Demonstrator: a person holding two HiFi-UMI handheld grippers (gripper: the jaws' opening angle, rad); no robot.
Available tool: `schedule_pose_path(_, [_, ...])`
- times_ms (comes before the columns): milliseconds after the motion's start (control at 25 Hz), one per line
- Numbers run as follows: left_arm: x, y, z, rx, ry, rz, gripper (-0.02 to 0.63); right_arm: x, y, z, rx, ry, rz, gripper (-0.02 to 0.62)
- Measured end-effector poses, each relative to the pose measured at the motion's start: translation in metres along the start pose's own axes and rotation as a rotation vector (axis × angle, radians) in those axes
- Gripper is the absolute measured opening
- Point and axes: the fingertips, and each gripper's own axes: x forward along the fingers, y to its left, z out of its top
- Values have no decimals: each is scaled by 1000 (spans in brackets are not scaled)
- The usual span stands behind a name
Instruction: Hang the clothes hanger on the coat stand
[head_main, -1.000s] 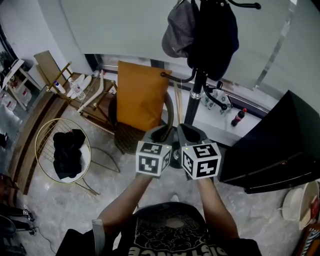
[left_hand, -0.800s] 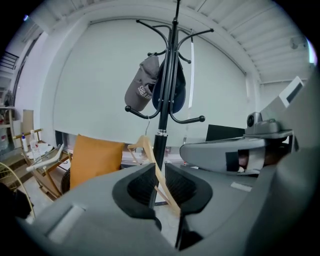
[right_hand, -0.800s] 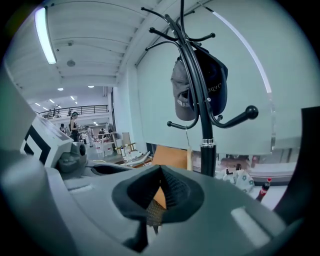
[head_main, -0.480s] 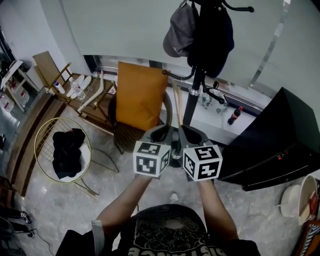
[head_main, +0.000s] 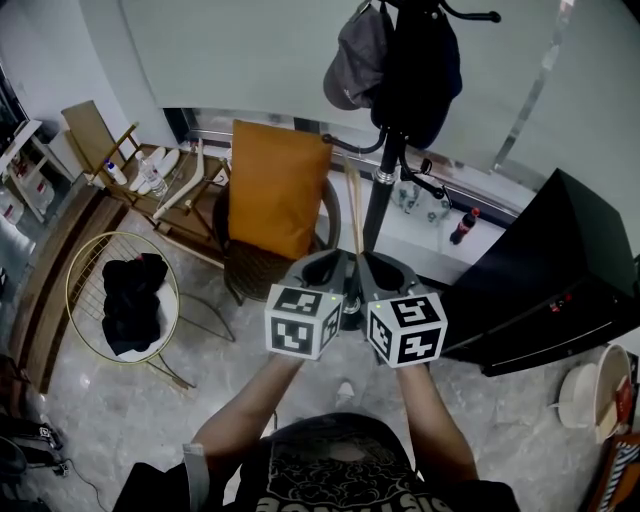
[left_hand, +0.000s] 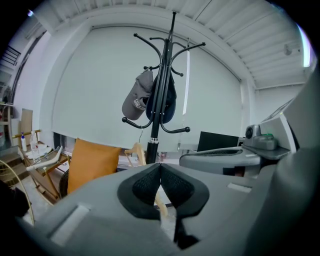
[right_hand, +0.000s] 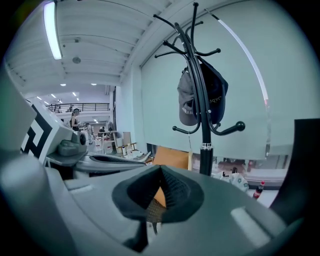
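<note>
The jaws of the left gripper and right gripper are pressed together, empty. The hanger by the stand is judged light, stiff wood, best gripped at one arm.

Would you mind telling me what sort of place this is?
Likely an office or studio corner: a coat stand holding caps, a chair with an orange cushion, and ceiling strip lights.

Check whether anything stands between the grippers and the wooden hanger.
Nothing visible does. The hanger is straight ahead of the left gripper and right gripper, beside the coat stand pole; the orange cushion sits left of that line.
</note>
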Motion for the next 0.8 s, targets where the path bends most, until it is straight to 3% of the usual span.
schedule_pose_path(800, [-6,-3,-1,6,3,2,6,-3,6,1,-5,0,20,0])
